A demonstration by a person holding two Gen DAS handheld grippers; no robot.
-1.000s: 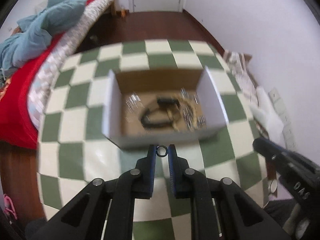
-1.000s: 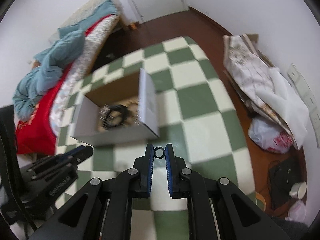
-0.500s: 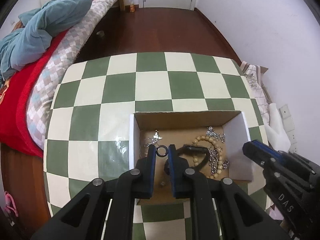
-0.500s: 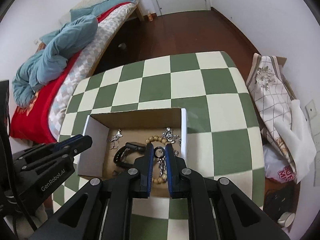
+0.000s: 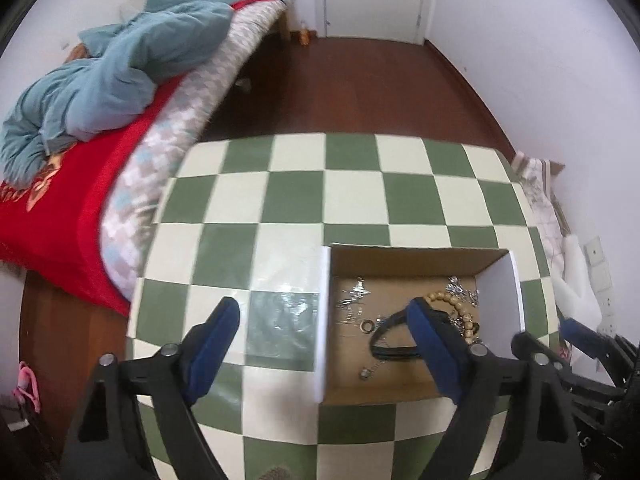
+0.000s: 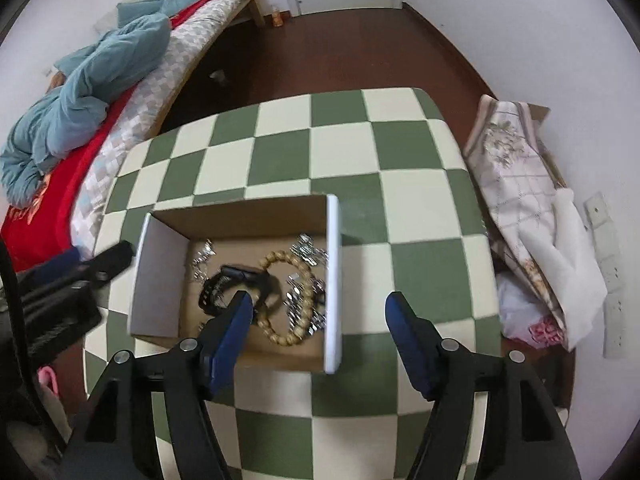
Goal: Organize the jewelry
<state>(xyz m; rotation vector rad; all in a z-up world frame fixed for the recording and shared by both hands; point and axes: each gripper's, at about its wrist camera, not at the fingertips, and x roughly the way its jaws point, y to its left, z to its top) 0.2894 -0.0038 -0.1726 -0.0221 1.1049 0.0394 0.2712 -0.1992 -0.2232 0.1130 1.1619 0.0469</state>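
An open cardboard box (image 5: 516,280) (image 6: 334,280) stands on the green-and-cream checkered table (image 5: 296,196) (image 6: 344,144). Inside lie a wooden bead bracelet (image 6: 298,304) (image 5: 460,308), a black band (image 6: 224,284) (image 5: 390,340), silver chains (image 6: 308,250) (image 5: 354,294) and a small ring (image 5: 367,325). My left gripper (image 5: 324,320) is open and empty, straddling the box's left wall. My right gripper (image 6: 320,312) is open and empty, straddling the box's right wall. Each gripper shows at the edge of the other's view.
A bed with a red cover (image 5: 68,204) and blue blanket (image 5: 120,72) stands left of the table. Patterned cloth and bags (image 6: 520,188) lie on the floor at the right by the wall. Dark wood floor (image 5: 360,84) lies beyond the table.
Both grippers have opened wide and no longer hold the small rings they held over the box. One ring now lies on the box floor.
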